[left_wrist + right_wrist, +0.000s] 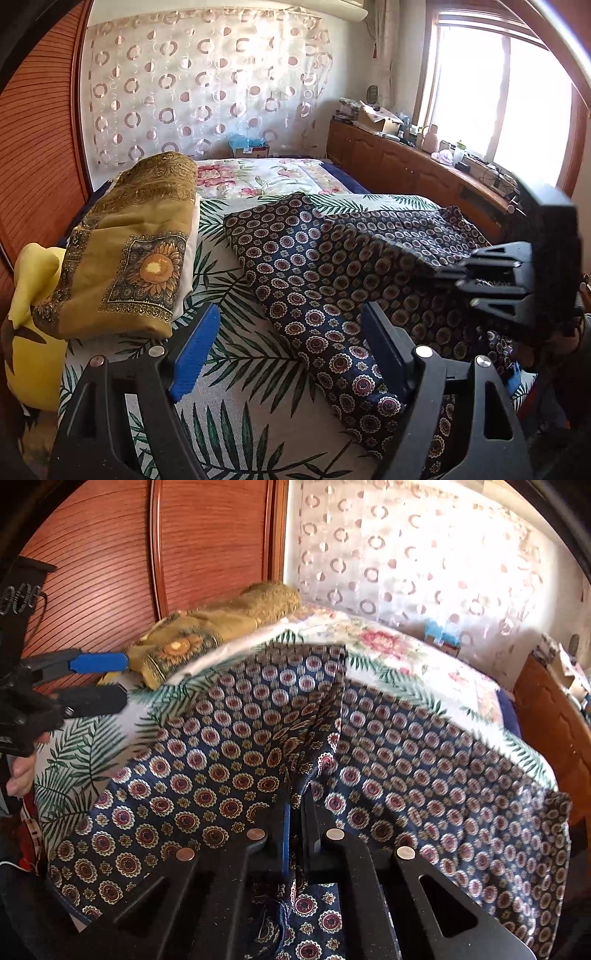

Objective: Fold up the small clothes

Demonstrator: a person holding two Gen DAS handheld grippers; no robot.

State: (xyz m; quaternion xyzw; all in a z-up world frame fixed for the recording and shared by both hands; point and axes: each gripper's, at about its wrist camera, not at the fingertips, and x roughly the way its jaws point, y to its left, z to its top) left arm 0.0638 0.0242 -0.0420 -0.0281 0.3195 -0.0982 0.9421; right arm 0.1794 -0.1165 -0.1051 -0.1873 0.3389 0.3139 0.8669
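The right tongs pinched the cloth on the bed; the left tongs, wide beside the cloth, should grip an edge before lifting.

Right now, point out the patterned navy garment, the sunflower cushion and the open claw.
patterned navy garment point(325, 280): left wrist view, middle of the spread cloth.
sunflower cushion point(155, 269): left wrist view, on the sunflower print.
left claw point(280, 354): left wrist view, midway between its open fingertips.

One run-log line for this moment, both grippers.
left gripper: open, empty, over bedspread | right gripper: shut on patterned garment fold | stage: fold grasped
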